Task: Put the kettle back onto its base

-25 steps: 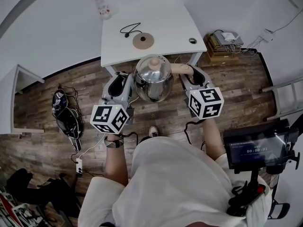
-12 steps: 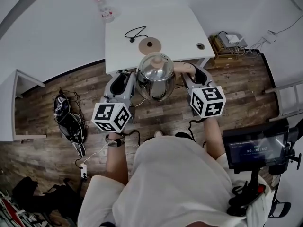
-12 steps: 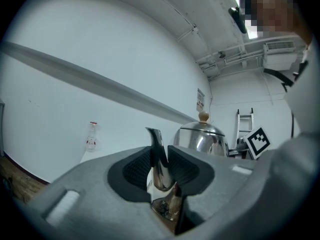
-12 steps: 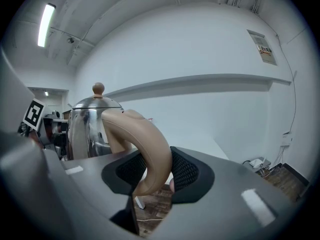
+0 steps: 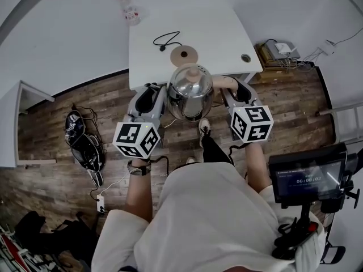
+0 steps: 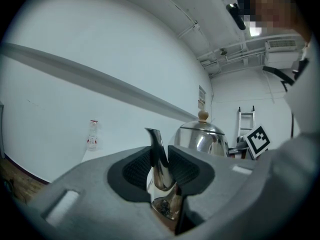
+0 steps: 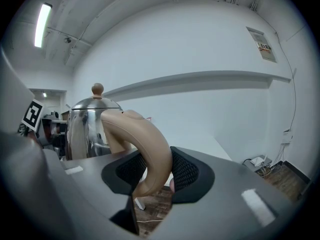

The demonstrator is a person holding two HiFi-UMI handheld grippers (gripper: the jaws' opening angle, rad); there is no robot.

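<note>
Head view: a clear plastic bottle [image 5: 129, 10] was seen at the far left corner of the white table [image 5: 221, 27], with a black cord [image 5: 164, 39] and the round tan base [image 5: 184, 55] lying bare further right. Nearer the person, the left gripper [image 5: 154, 90] was held at the kettle's left side. The steel kettle [image 5: 190, 93] was carried in the air at the table's near edge, just short of the base and not set on it. The right gripper [image 5: 238, 87] was held at its right side.

In the left gripper view, the jaws were clamped on the kettle's spout [image 6: 159, 156]. In the right gripper view, the jaws were closed around the tan handle [image 7: 152, 151].
</note>
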